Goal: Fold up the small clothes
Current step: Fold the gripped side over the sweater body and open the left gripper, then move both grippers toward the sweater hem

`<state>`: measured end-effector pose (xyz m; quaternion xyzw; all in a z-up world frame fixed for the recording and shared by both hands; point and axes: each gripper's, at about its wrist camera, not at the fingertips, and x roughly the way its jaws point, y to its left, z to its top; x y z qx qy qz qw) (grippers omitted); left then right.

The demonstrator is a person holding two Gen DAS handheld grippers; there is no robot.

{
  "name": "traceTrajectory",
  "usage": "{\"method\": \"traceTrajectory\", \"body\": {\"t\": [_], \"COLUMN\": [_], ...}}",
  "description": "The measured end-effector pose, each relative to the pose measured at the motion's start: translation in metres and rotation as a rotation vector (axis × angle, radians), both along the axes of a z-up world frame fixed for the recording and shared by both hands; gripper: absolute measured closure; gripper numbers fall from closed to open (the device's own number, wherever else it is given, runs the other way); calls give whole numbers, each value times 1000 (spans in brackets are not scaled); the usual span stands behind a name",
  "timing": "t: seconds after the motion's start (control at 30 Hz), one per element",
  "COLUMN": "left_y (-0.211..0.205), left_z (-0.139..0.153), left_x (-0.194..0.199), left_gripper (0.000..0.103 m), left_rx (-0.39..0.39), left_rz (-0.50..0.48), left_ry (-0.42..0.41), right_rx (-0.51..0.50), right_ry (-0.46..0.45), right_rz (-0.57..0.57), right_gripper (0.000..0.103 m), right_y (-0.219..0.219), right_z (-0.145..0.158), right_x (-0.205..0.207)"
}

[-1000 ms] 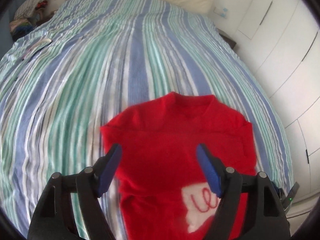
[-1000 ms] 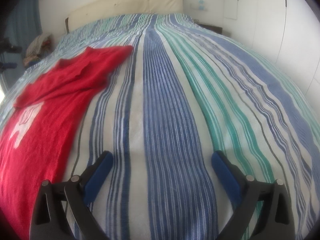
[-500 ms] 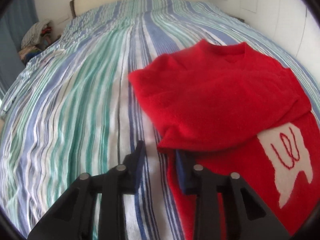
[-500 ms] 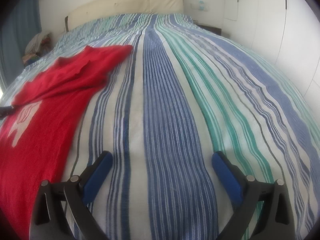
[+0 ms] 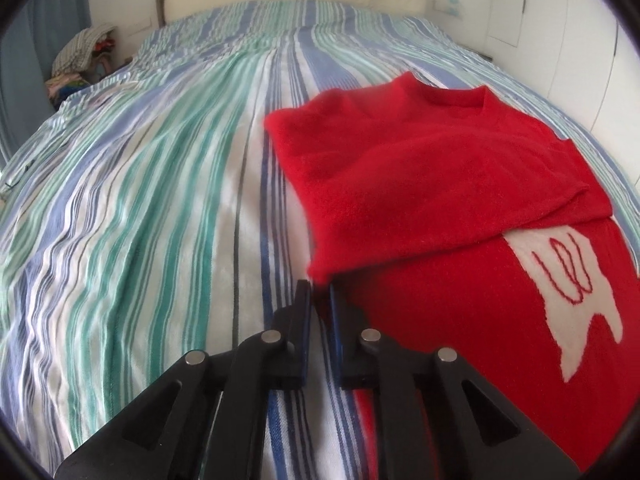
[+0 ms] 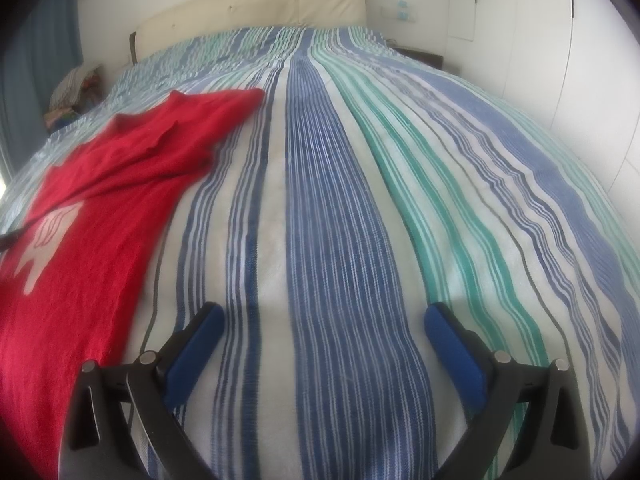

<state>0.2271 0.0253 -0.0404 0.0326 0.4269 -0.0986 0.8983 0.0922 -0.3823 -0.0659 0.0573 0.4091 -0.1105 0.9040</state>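
A small red sweater (image 5: 432,184) with a white patch (image 5: 568,280) lies on the striped bedspread (image 5: 152,208), its sleeves folded across the chest. My left gripper (image 5: 319,288) is shut on the sweater's left edge, just under the folded sleeve's corner. In the right wrist view the sweater (image 6: 100,208) lies at the left. My right gripper (image 6: 320,316) is open and empty, low over bare bedspread (image 6: 328,208) to the right of the sweater.
A cream headboard (image 6: 256,4) stands at the far end of the bed. A pile of clothes (image 5: 84,56) sits at the far left beside the bed. White cupboard doors (image 5: 580,40) line the right side.
My left gripper moved to the sweater's left edge and closed from wide open to shut on the fabric. The right gripper stayed still and open.
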Motion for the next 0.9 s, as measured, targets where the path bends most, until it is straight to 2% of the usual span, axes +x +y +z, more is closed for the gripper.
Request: {"method": "traceTrajectory", "body": {"t": [0.03,0.1,0.17,0.3,0.37,0.43,0.47,0.5,0.53,0.57,0.63,0.73,0.8,0.9], "left_y": [2,9,17,16,7,-2,-5,-7,-6,-2,2,8,12,12], "left_z": [3,11,24,51,54,43,32,16,0,-9,-5,11,28,47], "left_x": [-4,-12,-17,0,15,35,43,50,53,49,40,30,28,40], "left_gripper": [93,81,75,75,75,75,79,89,89,88,86,76,53,39], "left_rx": [-11,-49,-105,-150,-163,-156,-137,-94,-65,-90,-102,-123,-135,-147], "left_rz": [4,5,7,-5,-11,-4,6,33,55,58,52,48,47,41], "left_ry": [7,22,-2,-67,-76,-38,3,57,113,118,92,82,34,-28], "right_rx": [0,1,0,0,-1,0,0,0,0,1,1,2,2,-1], "right_ry": [0,0,1,1,1,0,0,0,0,0,1,1,3,6], "right_rz": [0,0,0,0,0,0,0,0,0,0,1,1,1,1], "right_gripper": [4,4,3,3,3,3,3,3,3,3,3,3,3,3], "right_y": [0,0,0,0,0,0,0,0,0,0,0,0,0,0], "right_z": [0,0,0,0,0,0,0,0,0,0,0,0,0,0], "right_x": [0,0,0,0,0,0,0,0,0,0,0,1,1,2]}}
